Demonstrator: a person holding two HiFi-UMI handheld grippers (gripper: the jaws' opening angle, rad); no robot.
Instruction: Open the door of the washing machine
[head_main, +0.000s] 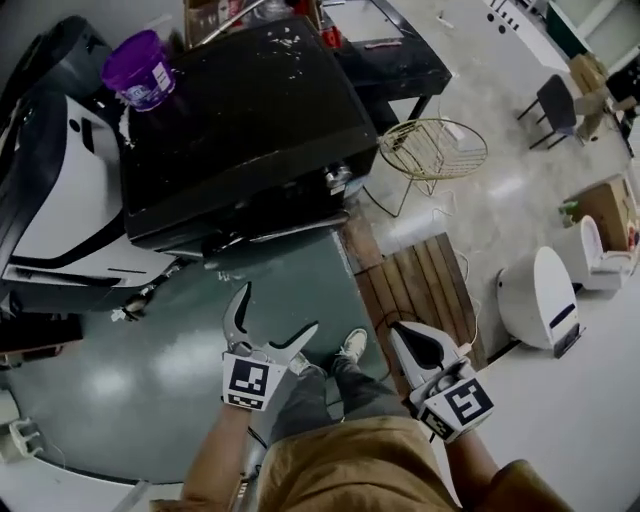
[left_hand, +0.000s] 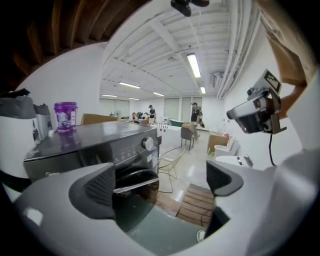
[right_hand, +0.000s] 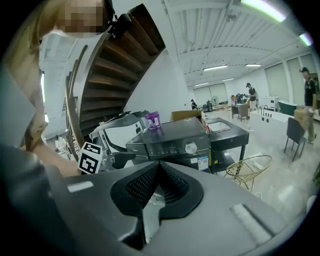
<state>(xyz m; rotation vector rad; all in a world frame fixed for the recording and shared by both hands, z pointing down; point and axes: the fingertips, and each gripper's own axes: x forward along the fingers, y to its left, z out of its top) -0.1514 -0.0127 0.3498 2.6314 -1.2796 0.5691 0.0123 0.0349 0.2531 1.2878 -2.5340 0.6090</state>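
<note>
Task not begun. The washing machine stands ahead of the person, its door untouched. Left gripper is spread wide and empty; right gripper is closed on nothing. Both are well short of the door. Approach, grasp and pull remain.

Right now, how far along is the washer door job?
Done: nothing that shows. The person stands facing the washing machine, with both tools held back from it.
In hand: nothing. The left tool is open and empty, and the right tool is shut on nothing.
Left: reach the round front door, grip it and swing it open. I cannot tell whether it is latched.
</note>
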